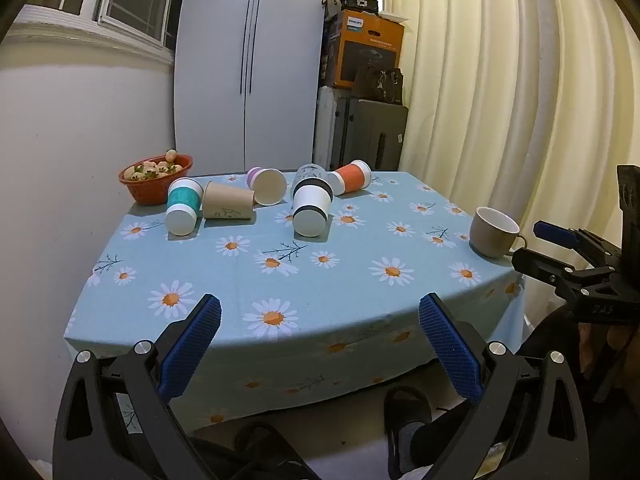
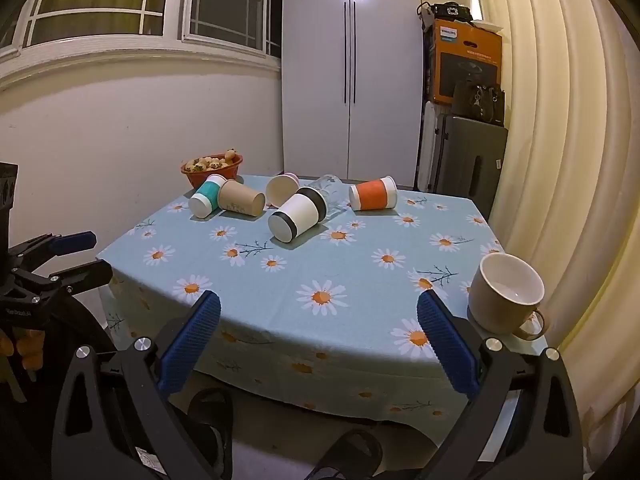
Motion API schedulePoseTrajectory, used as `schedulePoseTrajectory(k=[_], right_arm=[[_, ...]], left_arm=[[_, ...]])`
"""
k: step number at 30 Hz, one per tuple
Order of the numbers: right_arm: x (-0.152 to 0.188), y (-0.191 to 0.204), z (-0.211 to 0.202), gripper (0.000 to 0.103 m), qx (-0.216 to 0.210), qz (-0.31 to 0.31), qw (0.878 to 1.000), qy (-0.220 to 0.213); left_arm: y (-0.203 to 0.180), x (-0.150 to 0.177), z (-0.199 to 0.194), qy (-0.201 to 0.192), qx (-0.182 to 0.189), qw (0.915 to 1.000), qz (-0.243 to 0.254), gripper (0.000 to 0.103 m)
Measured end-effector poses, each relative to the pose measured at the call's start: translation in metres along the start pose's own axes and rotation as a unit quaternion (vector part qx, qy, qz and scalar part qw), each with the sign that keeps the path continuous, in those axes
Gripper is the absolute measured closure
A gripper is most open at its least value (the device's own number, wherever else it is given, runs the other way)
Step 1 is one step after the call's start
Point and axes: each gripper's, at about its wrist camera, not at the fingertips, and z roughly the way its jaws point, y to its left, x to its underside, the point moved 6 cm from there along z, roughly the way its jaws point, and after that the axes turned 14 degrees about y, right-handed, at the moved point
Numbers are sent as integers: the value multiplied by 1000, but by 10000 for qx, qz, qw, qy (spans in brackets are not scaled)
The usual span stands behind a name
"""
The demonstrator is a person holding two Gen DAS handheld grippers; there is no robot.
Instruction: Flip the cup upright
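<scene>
Several paper cups lie on their sides at the far part of the table: a teal-banded cup (image 1: 183,208) (image 2: 206,198), a brown cup (image 1: 227,201) (image 2: 241,198), a lilac cup (image 1: 267,185) (image 2: 282,189), a black-banded white cup (image 1: 312,210) (image 2: 298,214) and an orange cup (image 1: 351,177) (image 2: 373,193). A clear glass (image 1: 309,172) (image 2: 330,190) lies behind the black-banded cup. A beige mug (image 1: 494,232) (image 2: 505,298) stands upright at the table's right edge. My left gripper (image 1: 320,344) is open and empty before the near edge. My right gripper (image 2: 318,340) is open and empty, left of the mug.
A red bowl of fruit (image 1: 155,178) (image 2: 212,168) sits at the far left corner. The table has a blue daisy cloth (image 1: 320,280) (image 2: 340,272). A cream curtain (image 1: 500,80) hangs on the right; a grey cupboard (image 1: 248,60) and stacked boxes (image 1: 366,56) stand behind.
</scene>
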Motion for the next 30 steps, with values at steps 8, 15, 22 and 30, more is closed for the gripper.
schedulePoseTrajectory(k=[8, 15, 22, 30], right_arm=[[0, -2, -1, 5, 10, 4, 10000, -7], [1, -6, -1, 5, 14, 47, 10000, 3], [1, -1, -1, 5, 32, 11, 10000, 12], [1, 0, -1, 5, 47, 5, 10000, 13]], left_arm=[[0, 0, 0, -13, -6, 10000, -5, 6], [0, 0, 1, -5, -15, 10000, 3, 6], [0, 0, 0, -14, -8, 10000, 8, 6], [1, 2, 2, -6, -18, 10000, 3, 6]])
